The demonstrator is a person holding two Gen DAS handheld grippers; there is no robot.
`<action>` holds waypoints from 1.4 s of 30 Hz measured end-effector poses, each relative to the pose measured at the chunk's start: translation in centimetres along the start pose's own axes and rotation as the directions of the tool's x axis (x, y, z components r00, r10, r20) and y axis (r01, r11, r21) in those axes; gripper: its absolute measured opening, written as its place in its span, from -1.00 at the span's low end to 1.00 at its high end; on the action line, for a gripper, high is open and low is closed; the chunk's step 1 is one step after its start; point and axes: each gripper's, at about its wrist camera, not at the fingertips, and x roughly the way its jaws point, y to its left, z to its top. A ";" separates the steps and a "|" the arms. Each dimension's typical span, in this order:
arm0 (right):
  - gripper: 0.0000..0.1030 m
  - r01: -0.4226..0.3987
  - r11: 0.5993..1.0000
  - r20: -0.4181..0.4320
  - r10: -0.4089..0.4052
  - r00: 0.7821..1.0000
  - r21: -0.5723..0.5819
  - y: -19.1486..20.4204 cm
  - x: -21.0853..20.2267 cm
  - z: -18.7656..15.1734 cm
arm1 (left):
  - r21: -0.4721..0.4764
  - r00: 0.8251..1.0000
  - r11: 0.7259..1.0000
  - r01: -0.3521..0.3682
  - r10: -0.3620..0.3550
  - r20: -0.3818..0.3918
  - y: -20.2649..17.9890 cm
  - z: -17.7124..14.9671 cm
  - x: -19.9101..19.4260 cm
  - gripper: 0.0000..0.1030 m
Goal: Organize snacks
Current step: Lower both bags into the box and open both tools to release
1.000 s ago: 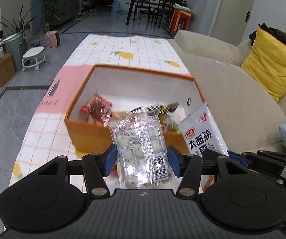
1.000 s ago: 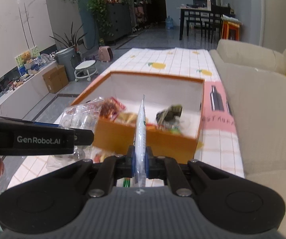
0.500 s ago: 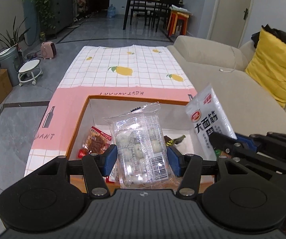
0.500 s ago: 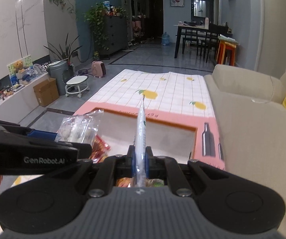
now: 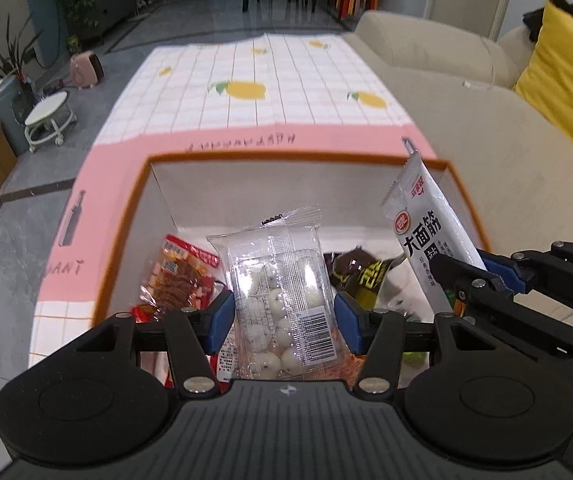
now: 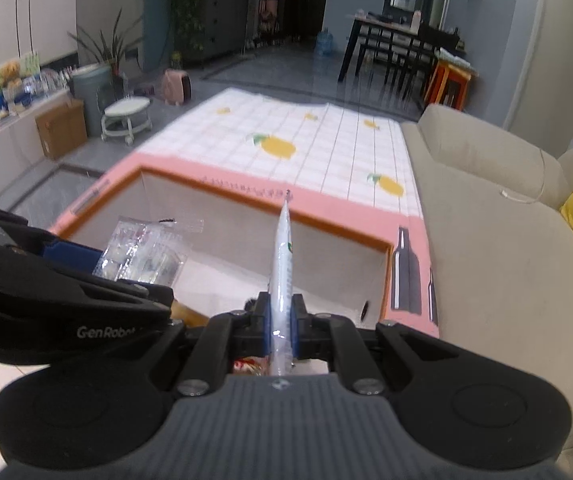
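An orange cardboard box (image 5: 118, 236) with a white inside sits on the table, also seen as the box (image 6: 386, 280) from the right wrist. My left gripper (image 5: 282, 316) is shut on a clear packet of white round candies (image 5: 282, 300), held upright over the box. My right gripper (image 6: 281, 322) is shut on a flat white snack packet with black print (image 6: 283, 248), seen edge-on; the same white packet (image 5: 426, 240) hangs over the box's right side. In the box lie a red snack packet (image 5: 178, 276) and a dark packet (image 5: 362, 272).
A tablecloth (image 5: 246, 92) with white checks, yellow fruit and a pink band covers the table beyond the box. A beige sofa (image 5: 486, 128) with a yellow cushion (image 5: 566, 80) runs along the right. A small white stool (image 5: 48, 118) and a cardboard carton (image 6: 60, 128) stand on the floor at left.
Both grippers have moved forward from in front of the box's near wall to above its inside, each still holding its packet. The box now fills the lower part of both views.
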 end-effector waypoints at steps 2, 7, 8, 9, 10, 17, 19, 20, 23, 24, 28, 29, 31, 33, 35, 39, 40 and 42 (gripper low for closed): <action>-0.91 0.006 1.000 -0.023 -0.007 1.000 -0.016 0.1 1.0 -0.3 | 0.003 1.000 1.000 -0.006 0.007 -0.023 0.0 -0.2 0.9 0.20; -0.91 0.011 0.999 -0.078 -0.015 0.997 -0.047 0.2 3.0 -1.1 | 0.022 0.998 0.999 -0.024 0.025 -0.063 -0.1 -0.3 2.7 0.20; -0.91 0.012 0.999 -0.088 -0.017 0.996 -0.053 0.3 3.2 -1.3 | 0.023 0.997 0.999 -0.025 0.026 -0.071 -0.1 -0.3 3.0 0.20; -0.91 0.013 0.998 -0.094 -0.018 0.995 -0.057 0.3 3.5 -1.5 | 0.028 0.997 0.999 -0.026 0.028 -0.077 -0.2 -0.3 3.3 0.20; -0.91 0.013 0.998 -0.100 -0.019 0.995 -0.061 0.4 3.8 -1.6 | 0.034 0.996 0.999 -0.028 0.031 -0.082 -0.3 -0.3 3.5 0.20; -0.90 0.020 0.995 -0.132 -0.033 0.991 -0.098 1.1 5.0 -2.2 | 0.050 0.990 0.998 -0.048 0.054 -0.128 -0.3 -0.9 5.2 0.21; -0.89 0.020 0.994 -0.133 -0.034 0.990 -0.106 1.2 5.1 -2.1 | 0.049 0.989 0.998 -0.050 0.057 -0.138 -0.1 -1.0 5.5 0.21; -0.89 0.020 0.994 -0.134 -0.035 0.990 -0.109 1.3 5.1 -2.1 | 0.051 0.988 0.997 -0.050 0.057 -0.143 -0.1 -1.1 5.6 0.22; -0.87 0.025 0.994 -0.134 -0.040 0.990 -0.110 1.3 5.1 -2.0 | 0.049 0.988 0.998 -0.051 0.057 -0.144 0.0 -1.3 5.5 0.25; -0.87 0.026 0.994 -0.133 -0.040 0.990 -0.108 1.2 5.0 -2.0 | 0.047 0.988 0.997 -0.053 0.059 -0.142 0.0 -1.3 5.4 0.28; -0.73 0.023 0.994 -0.132 -0.038 0.991 -0.109 1.2 4.7 -2.0 | 0.029 0.989 0.998 -0.060 0.064 -0.130 0.4 -1.2 4.9 0.38; -0.64 0.019 0.994 -0.134 -0.034 0.990 -0.110 1.2 4.6 -2.0 | 0.022 0.990 0.998 -0.063 0.065 -0.127 0.5 -1.2 4.7 0.38; -0.51 0.015 0.994 -0.136 -0.030 0.990 -0.109 1.2 4.4 -2.0 | 0.012 0.992 0.998 -0.067 0.068 -0.110 0.8 -1.2 4.1 0.45; -0.41 0.016 0.994 -0.133 -0.031 0.991 -0.108 1.1 4.0 -1.9 | 0.012 0.994 0.998 -0.069 0.070 -0.086 0.8 -1.1 3.4 0.49; -0.31 0.023 0.994 -0.126 -0.036 0.991 -0.106 1.0 3.6 -1.8 | 0.013 0.995 0.997 -0.074 0.075 -0.066 0.7 -0.9 2.6 0.50; -0.19 0.032 0.995 -0.107 -0.042 0.993 -0.099 1.0 2.4 -1.3 | 0.003 0.997 0.997 -0.081 0.081 -0.017 0.8 -0.3 0.5 0.51; -0.16 0.033 0.995 -0.100 -0.043 0.994 -0.099 1.0 2.1 -1.2 | -0.001 0.997 0.997 -0.081 0.081 -0.006 0.8 -0.2 0.0 0.51; -0.09 0.039 0.994 -0.082 -0.047 0.996 -0.099 1.0 1.3 -0.9 | -0.013 0.996 0.997 -0.081 0.082 0.019 0.9 0.0 -1.2 0.51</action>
